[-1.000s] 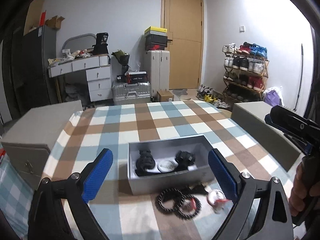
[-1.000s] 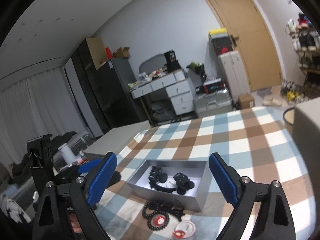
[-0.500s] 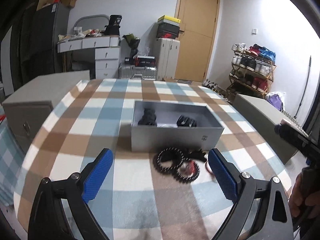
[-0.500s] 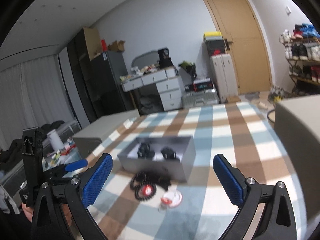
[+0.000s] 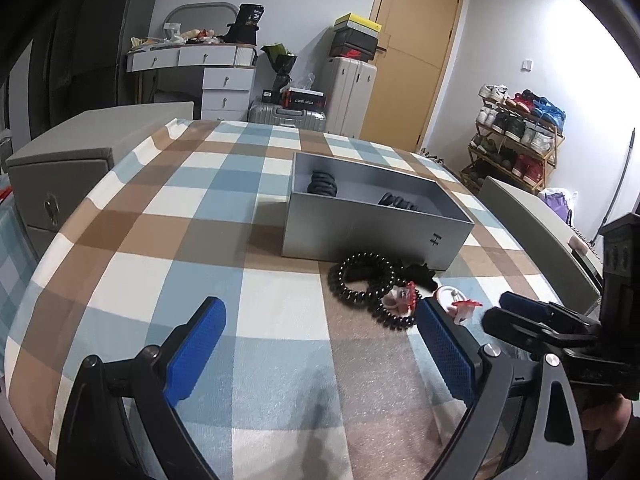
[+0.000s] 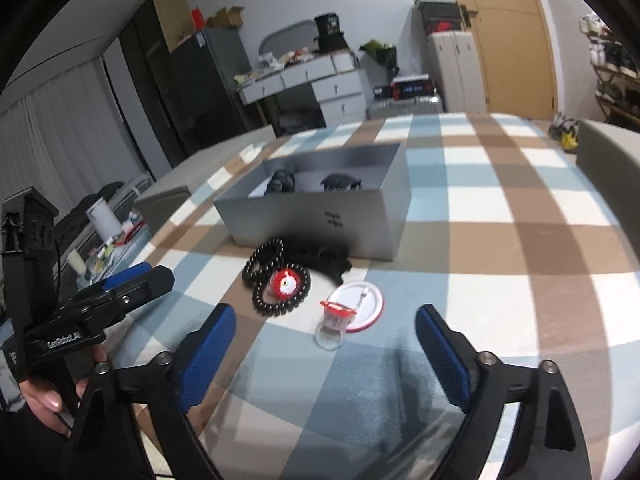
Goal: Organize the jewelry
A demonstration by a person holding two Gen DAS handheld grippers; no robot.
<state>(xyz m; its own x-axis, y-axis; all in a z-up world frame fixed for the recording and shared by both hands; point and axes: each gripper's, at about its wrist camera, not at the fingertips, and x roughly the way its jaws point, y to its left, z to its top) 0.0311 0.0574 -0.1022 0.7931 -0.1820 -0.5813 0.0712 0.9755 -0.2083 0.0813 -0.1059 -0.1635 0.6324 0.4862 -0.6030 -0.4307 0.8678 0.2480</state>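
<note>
Partly done: two dark pieces in the box [image 6: 320, 204], bead bracelet [image 6: 276, 280], badge [image 6: 362, 306] and ring [image 6: 334, 322] left outside, left gripper [image 5: 320, 354] wide and empty, right gripper [image 6: 326, 360] closing on nothing.

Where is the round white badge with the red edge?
On the checked cloth, in front of the grey box: the badge lies right of the black beads, touching a small clear ring.

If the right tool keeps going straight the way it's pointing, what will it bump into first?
Probably the small clear cup with the red top, lying ahead between the right tool's closing, empty jaws. The white round badge sits just behind it. Depth is hard to judge; it might meet the checked tablecloth first.
</note>
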